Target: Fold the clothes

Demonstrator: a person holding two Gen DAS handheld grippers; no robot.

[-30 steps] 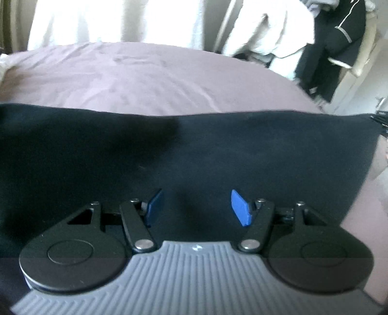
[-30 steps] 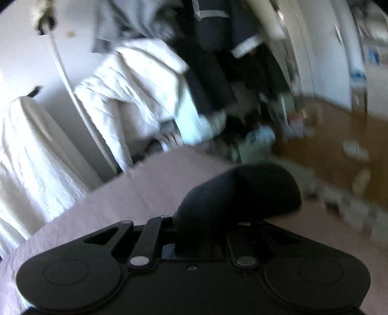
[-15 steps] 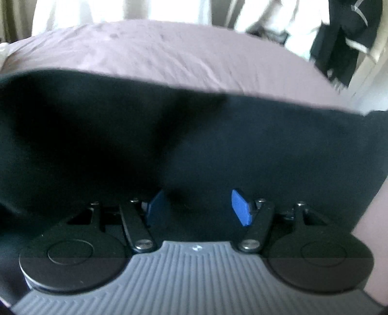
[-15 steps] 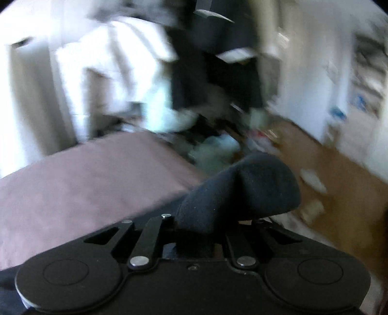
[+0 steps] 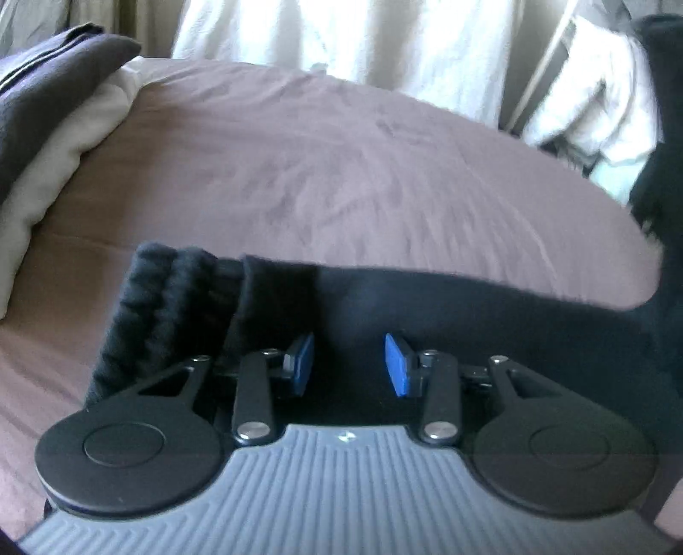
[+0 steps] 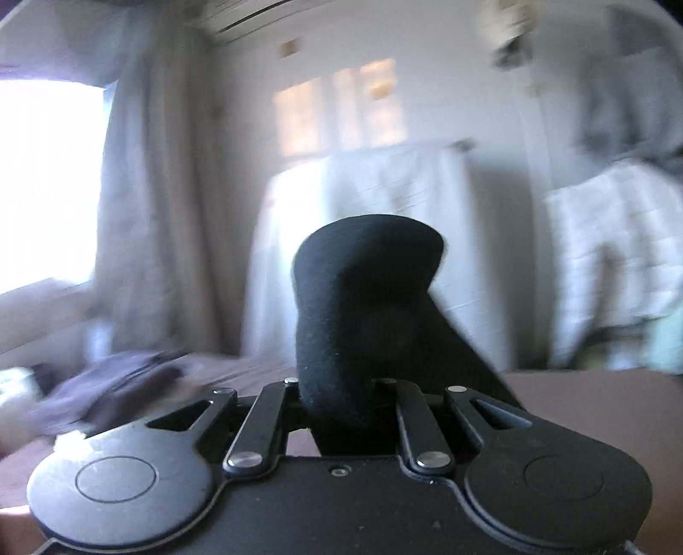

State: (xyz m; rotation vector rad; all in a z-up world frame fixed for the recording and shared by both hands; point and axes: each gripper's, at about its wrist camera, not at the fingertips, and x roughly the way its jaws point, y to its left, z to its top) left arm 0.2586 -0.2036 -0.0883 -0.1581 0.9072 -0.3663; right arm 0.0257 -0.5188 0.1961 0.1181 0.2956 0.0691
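A black garment (image 5: pixel 469 316) lies on the mauve bedspread (image 5: pixel 320 170) in the left wrist view, with a bunched, folded edge at its left end and its right end pulled up off the bed. My left gripper (image 5: pixel 349 360) is open over the cloth, blue pads apart, holding nothing. In the right wrist view my right gripper (image 6: pixel 341 384) is shut on a fold of the black garment (image 6: pixel 367 307), which bulges up above the fingers and hides the fingertips.
A dark folded garment on a white pillow (image 5: pixel 64 128) lies at the bed's far left; it also shows blurred in the right wrist view (image 6: pixel 106 384). White curtains (image 5: pixel 341 38) and hanging white laundry (image 6: pixel 610 256) stand beyond the bed.
The right gripper has swung round to the left with the cloth, lifting its right end. The garment now covers less of the bed and its left edge has bunched up. The left gripper stayed open.
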